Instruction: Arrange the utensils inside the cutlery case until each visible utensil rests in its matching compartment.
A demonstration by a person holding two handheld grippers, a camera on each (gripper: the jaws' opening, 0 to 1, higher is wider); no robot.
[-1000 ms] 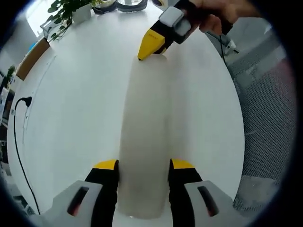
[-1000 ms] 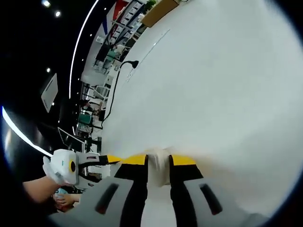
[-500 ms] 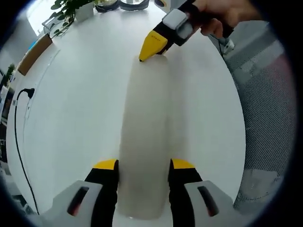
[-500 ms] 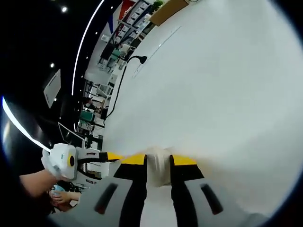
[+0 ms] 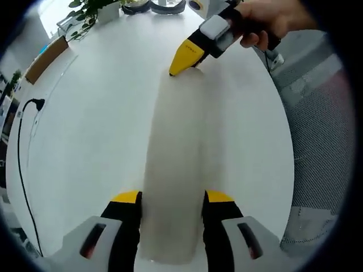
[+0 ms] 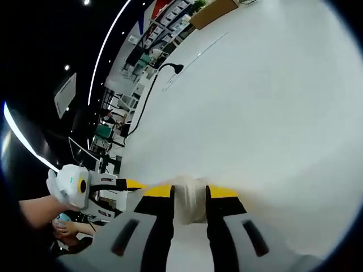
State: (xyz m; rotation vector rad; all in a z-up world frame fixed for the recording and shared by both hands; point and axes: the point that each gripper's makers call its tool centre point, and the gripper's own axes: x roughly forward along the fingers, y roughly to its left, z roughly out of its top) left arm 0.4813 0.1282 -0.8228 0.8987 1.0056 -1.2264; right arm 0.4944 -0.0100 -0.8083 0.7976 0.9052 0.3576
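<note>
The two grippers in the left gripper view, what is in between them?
A long frosted white case lies there. The left gripper holds its near end, and the right gripper holds its far end, above the white table.

We saw a white round table [image 5: 85,124] carrying a long translucent case [image 5: 173,170] lying flat on it. Near its far edge stood a potted plant [image 5: 91,8] and a cardboard box [image 5: 45,56], with a black cable [image 5: 22,136] trailing along one side.
</note>
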